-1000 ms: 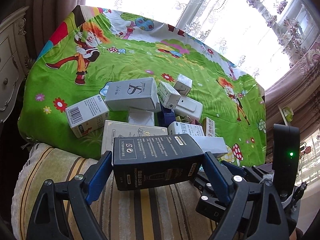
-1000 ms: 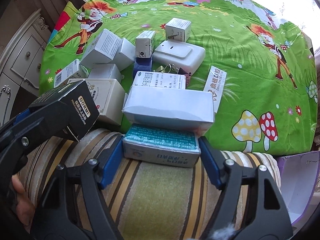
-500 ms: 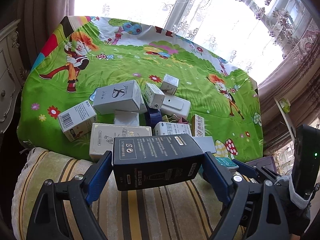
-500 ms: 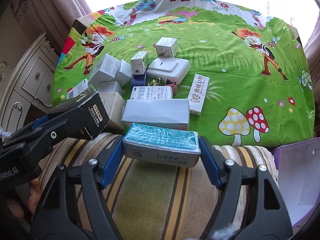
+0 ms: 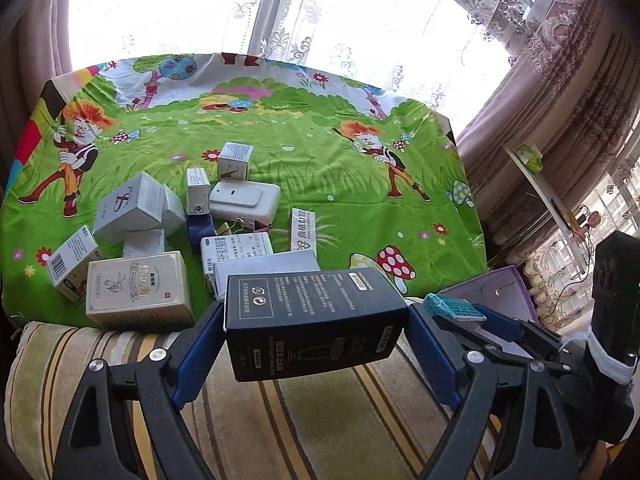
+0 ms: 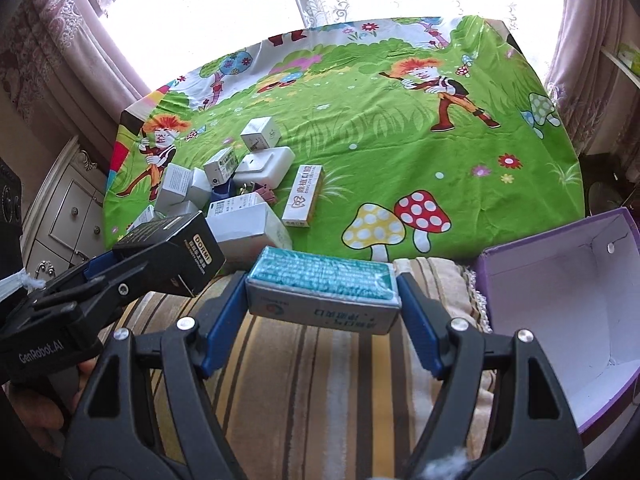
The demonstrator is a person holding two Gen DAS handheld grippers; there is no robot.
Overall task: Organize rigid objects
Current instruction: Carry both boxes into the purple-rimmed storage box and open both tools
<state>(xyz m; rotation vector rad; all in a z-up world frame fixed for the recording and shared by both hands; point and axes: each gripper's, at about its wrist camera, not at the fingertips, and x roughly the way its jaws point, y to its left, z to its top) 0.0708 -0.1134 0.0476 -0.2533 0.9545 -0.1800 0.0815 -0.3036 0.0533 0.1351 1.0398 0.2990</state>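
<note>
- The left gripper (image 5: 316, 344) clamps a black box (image 5: 312, 316) end to end; its end face reads "DORMI" in the right wrist view.
- The right gripper (image 6: 322, 316) squeezes a teal-topped box (image 6: 322, 294) between its blue pads, above a striped cushion (image 6: 312, 392).
- "GenRobot.AI" is printed on the left gripper's body.
- Other cartons lie clustered on a green cartoon cloth (image 5: 320, 168).
- An open purple box (image 6: 560, 304) sits at the right; lace curtains (image 5: 320, 12) hang behind.

I see the right half of the cartoon bedsheet (image 6: 400, 152) lying bare, so there is room to pass there. The cluster of small boxes (image 5: 168, 240) crowds its left near corner. The purple box (image 6: 560, 300) at my right stands open and empty.
</note>
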